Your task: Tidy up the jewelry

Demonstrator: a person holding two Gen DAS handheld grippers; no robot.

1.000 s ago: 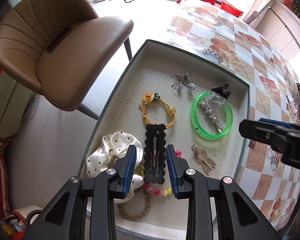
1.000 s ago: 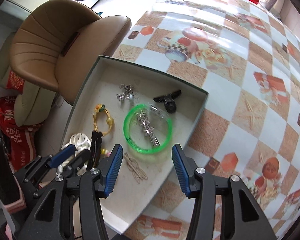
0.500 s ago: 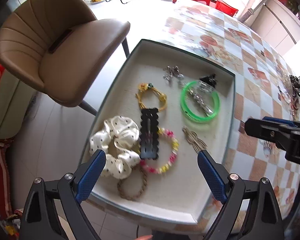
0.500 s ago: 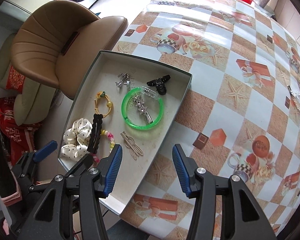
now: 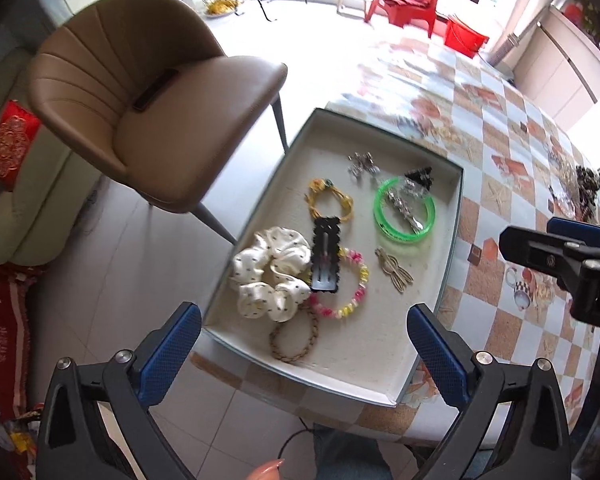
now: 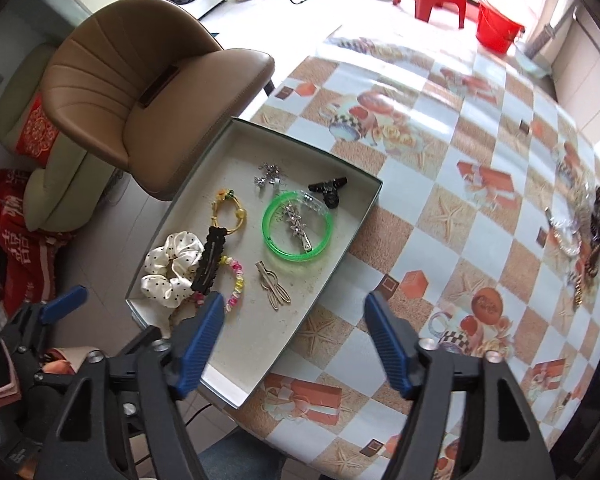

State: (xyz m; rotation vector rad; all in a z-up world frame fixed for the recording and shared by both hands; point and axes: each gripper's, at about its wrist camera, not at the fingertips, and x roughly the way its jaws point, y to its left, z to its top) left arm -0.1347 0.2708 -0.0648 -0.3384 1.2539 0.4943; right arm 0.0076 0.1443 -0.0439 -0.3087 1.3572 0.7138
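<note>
A shallow grey tray [image 5: 455,216] [image 6: 364,216] sits at the table's corner. In it lie a black scalloped hair clip [image 5: 325,254] [image 6: 209,260], a white dotted scrunchie [image 5: 266,272] [image 6: 171,268], a pink-yellow bead bracelet [image 5: 356,284], a green bangle [image 5: 404,210] [image 6: 298,226], a yellow hair tie [image 5: 330,200], a brown braided tie [image 5: 294,338] and a gold clip [image 5: 394,270]. My left gripper [image 5: 304,352] is open and empty, above the tray's near edge. My right gripper [image 6: 294,344] is open and empty, over the tray's right edge.
A tan chair [image 5: 140,92] stands left of the table. More jewelry [image 6: 592,232] lies in a pile at the table's far right. The checkered tablecloth [image 6: 460,200] covers the table. The right gripper's body [image 5: 560,256] shows at the right in the left wrist view.
My left gripper opened, let go of the black hair clip in the tray, and pulled back and up. My right gripper also drew back from the tray.
</note>
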